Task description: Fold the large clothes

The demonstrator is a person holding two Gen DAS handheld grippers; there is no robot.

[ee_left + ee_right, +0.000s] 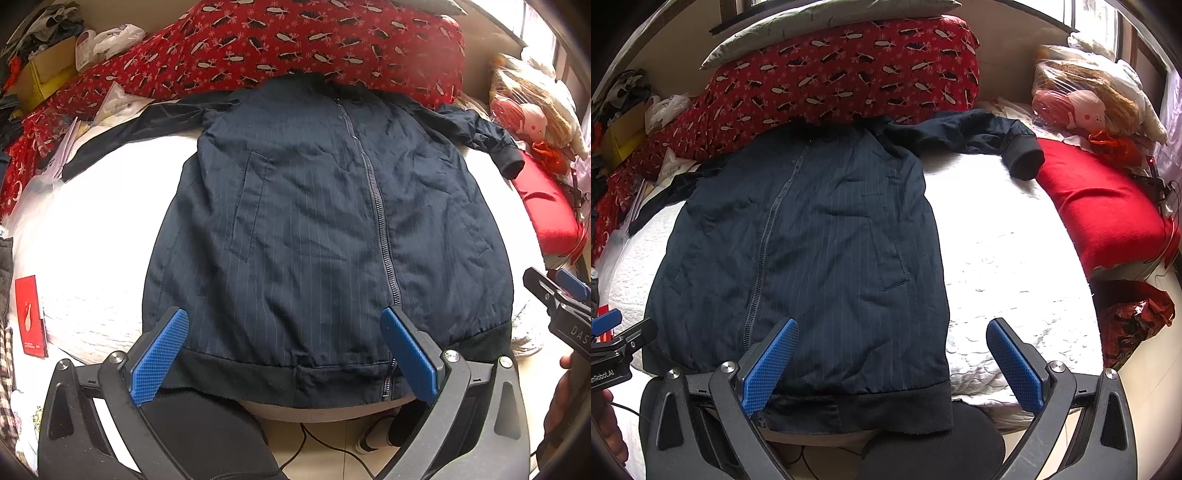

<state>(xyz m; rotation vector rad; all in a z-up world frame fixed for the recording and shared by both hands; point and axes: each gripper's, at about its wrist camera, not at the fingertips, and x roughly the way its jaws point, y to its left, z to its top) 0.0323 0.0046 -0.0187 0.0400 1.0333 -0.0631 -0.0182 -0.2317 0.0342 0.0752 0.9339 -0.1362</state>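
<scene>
Jacket lies flat on bed, collar under red quilt.

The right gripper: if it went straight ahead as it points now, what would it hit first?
Probably the jacket: the open right gripper hangs over its hem corner, with the white bed cover under its other finger. Height above the cloth is unclear.

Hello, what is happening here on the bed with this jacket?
A person holds tongs in each hand over a dark jacket spread flat, front up and zipped, on a white bed. Both the left tongs and the right tongs are open near the hem and grip nothing. The sleeves lie out to the sides; one cuff rests near a red cushion. The collar end lies against a red patterned pillow. No fold is made yet.
</scene>
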